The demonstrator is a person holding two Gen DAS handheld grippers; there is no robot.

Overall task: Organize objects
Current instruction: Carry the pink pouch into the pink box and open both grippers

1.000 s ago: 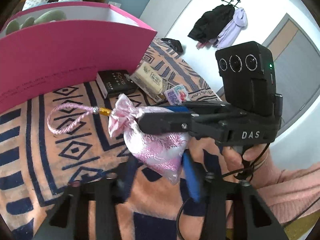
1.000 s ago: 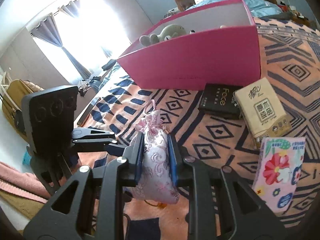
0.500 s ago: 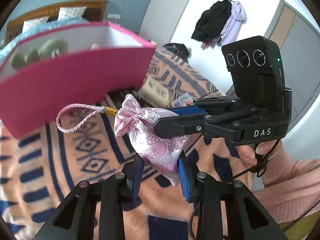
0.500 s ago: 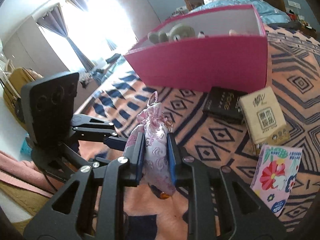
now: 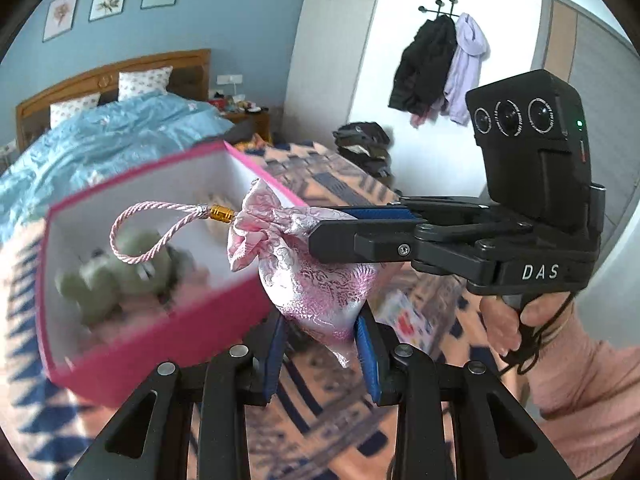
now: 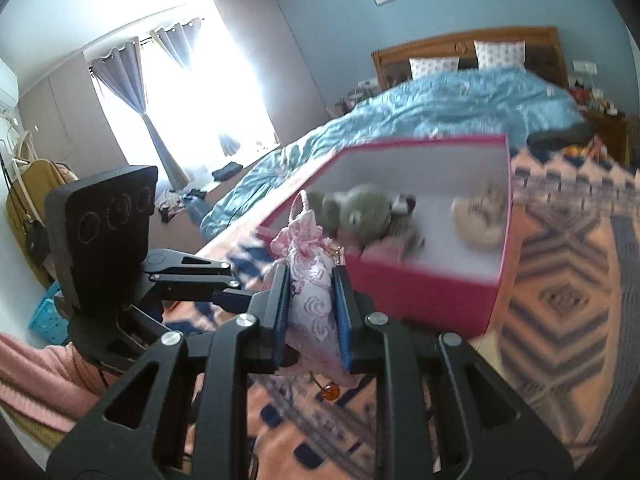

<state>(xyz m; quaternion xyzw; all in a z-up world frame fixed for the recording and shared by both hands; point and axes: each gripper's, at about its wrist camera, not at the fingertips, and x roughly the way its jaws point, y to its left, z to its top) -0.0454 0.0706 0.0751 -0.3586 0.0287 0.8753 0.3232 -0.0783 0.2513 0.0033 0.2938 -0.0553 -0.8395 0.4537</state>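
the pink box (image 6: 436, 288) is open-topped, with plush toys (image 6: 360, 212) crowding its left half.

Glossy pink brocade cloth pouch (image 5: 316, 280) with twisted cord and shiny gold metal ferrule (image 5: 221, 213), matt pink cardboard box (image 5: 168, 332), fuzzy green plush toy (image 6: 366, 210), matt black plastic fingers (image 5: 360, 240), woven patterned cloth (image 6: 568, 292)

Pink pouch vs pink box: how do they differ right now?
The pink pouch is soft patterned satin, gathered at the neck with a cord loop; the pink box is rigid, plain and open-topped. The pouch is much smaller than the box. The pouch hangs in the air, clamped by the left hand-held gripper and the right hand-held gripper; the box rests on the patterned blanket, holding plush toys. Both are pink.
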